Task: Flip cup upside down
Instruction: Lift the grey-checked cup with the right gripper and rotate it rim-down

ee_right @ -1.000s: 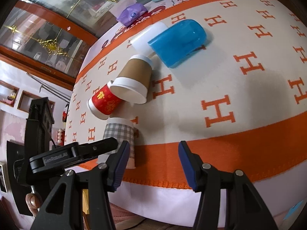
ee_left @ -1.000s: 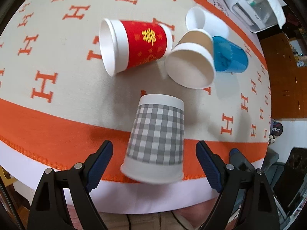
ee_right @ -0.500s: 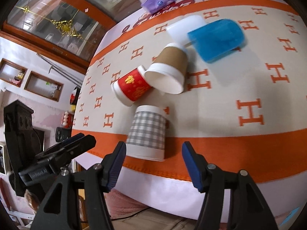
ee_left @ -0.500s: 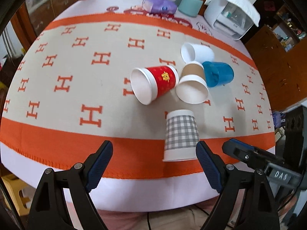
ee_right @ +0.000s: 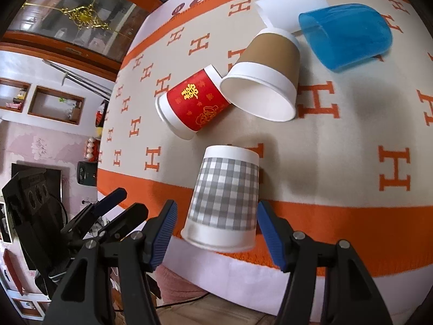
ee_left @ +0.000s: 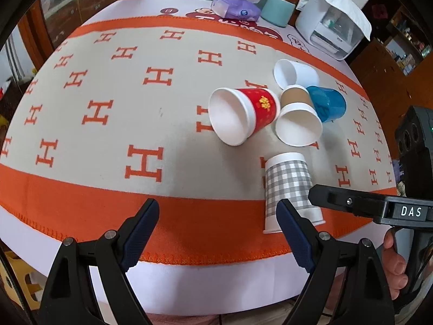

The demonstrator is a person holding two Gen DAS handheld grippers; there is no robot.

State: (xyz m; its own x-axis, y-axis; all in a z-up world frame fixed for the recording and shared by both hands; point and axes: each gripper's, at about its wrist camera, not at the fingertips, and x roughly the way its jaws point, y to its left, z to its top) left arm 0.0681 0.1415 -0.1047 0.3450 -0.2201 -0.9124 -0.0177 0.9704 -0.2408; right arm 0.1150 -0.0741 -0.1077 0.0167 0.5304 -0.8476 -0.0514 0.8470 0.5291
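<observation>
A grey-checked paper cup (ee_left: 289, 187) (ee_right: 226, 197) stands upside down on the orange band near the table's front edge. Behind it lie on their sides a red cup (ee_left: 243, 116) (ee_right: 192, 105), a brown cup (ee_left: 296, 116) (ee_right: 266, 81), a blue plastic cup (ee_left: 326, 103) (ee_right: 346, 38) and a white cup (ee_left: 295, 74) (ee_right: 289, 5). My left gripper (ee_left: 217, 233) is open and empty, left of the checked cup. My right gripper (ee_right: 216, 233) is open, its fingers either side of the checked cup's rim, apart from it. The right gripper also shows in the left wrist view (ee_left: 351, 203).
The table carries a cream cloth with orange H marks (ee_left: 135, 103). At the far edge stand a purple tissue pack (ee_left: 235, 9), a teal mug (ee_left: 278, 13) and a white appliance (ee_left: 333, 32). The left gripper shows at the left in the right wrist view (ee_right: 102, 211).
My left gripper has pulled back and to the left, away from the checked cup. My right gripper has moved in until its fingers flank that cup. The cups have not moved.
</observation>
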